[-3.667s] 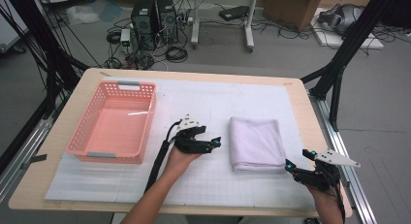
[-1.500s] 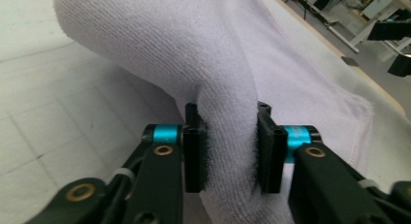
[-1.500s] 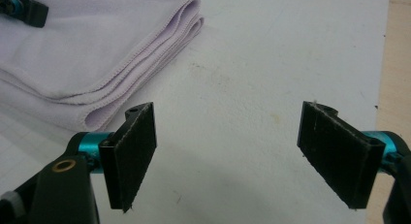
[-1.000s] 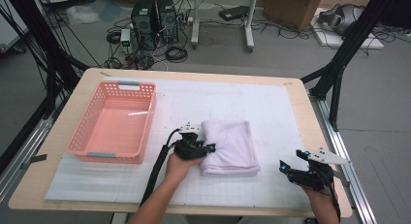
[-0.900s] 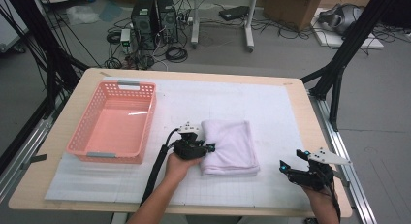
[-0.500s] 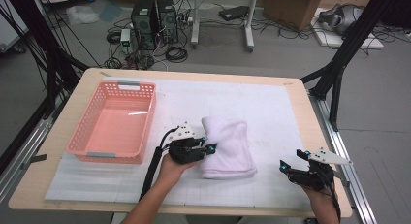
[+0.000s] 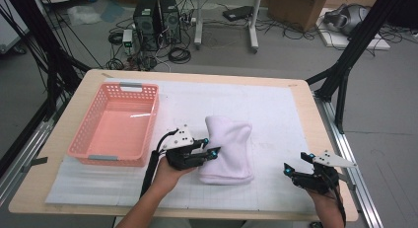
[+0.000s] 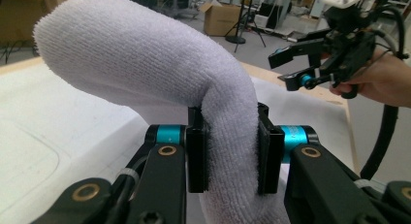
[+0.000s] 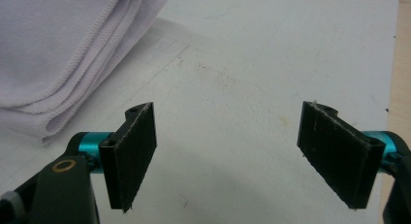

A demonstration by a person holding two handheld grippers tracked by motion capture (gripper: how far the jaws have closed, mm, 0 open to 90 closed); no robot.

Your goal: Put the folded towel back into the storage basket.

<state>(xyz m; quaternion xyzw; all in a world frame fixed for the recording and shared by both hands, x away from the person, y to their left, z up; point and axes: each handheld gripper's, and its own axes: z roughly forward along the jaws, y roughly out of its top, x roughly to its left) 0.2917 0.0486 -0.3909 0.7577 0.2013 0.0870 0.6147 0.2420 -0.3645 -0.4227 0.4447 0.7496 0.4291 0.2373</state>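
Observation:
A folded white towel (image 7: 227, 148) lies on the middle of the white mat, its left side raised into a hump. My left gripper (image 7: 211, 148) is shut on that left edge; in the left gripper view the towel (image 8: 145, 54) arches up and over from between the two pads (image 8: 197, 158). My right gripper (image 7: 292, 169) is open near the table's front right, a short way to the right of the towel. In the right gripper view its jaws (image 9: 232, 156) stand wide apart over bare mat, with the towel's layered edge (image 9: 63, 49) at upper left.
A pink plastic basket (image 7: 79, 151) stands on the left of the table with nothing visible inside. A white gridded mat (image 7: 276, 114) covers most of the wooden table (image 7: 315, 119). Computers, cables and stand legs sit on the floor beyond the far edge.
The towel has shifted left from the right-middle of the mat. My left gripper has closed on its left edge and raised it into a hump. The right gripper has barely moved.

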